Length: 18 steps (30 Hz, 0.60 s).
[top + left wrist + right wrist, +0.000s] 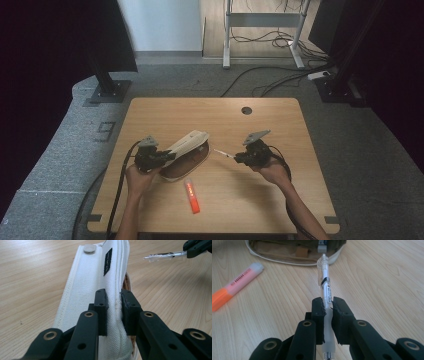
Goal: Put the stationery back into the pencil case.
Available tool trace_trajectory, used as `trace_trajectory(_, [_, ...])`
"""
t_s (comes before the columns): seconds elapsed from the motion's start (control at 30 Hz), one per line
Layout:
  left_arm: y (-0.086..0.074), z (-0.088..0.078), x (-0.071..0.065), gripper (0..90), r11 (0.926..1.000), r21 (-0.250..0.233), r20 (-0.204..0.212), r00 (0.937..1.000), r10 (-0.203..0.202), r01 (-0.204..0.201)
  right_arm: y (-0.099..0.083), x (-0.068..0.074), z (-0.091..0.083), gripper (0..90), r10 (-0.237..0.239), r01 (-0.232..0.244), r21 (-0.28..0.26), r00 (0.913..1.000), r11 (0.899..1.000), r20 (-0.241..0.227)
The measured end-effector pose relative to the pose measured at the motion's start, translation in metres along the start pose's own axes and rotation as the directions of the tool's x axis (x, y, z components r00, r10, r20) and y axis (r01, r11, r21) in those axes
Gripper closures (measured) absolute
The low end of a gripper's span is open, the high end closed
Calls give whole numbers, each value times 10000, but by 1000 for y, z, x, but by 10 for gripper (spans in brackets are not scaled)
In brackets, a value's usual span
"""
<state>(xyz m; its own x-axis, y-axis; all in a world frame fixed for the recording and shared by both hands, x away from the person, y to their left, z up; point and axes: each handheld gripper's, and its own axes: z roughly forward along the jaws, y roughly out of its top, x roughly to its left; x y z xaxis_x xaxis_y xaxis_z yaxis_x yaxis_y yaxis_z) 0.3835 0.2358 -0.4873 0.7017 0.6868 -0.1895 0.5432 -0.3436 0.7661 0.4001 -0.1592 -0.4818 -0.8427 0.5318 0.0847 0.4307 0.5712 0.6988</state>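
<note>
A white canvas pencil case (189,142) with a brown lining lies open on the wooden table (260,200), left of centre. My left gripper (169,156) is shut on its raised white flap (85,282), with the fabric pinched between the black pads (101,307). To the right, my right gripper (239,158) is shut on a clear plastic pen (223,153). The pen (325,282) points tip-first toward the case's open mouth (284,252) and stops just short of the rim. In the left gripper view the pen (163,256) hangs above the table beside the flap.
An orange and pink highlighter (192,196) lies on the table in front of the case, also seen as the highlighter (235,286) left of the pen. A round cable hole (246,110) sits near the far edge. Black stands and cables are on the floor beyond.
</note>
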Motion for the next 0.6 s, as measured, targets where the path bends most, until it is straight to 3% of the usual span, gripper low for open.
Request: trace_trajectory(0.6, [0, -1, 0, 770, 10000, -18, 29, 10000, 1, -1, 25, 15, 31, 786, -511, 513, 57, 9985, 9987, -203])
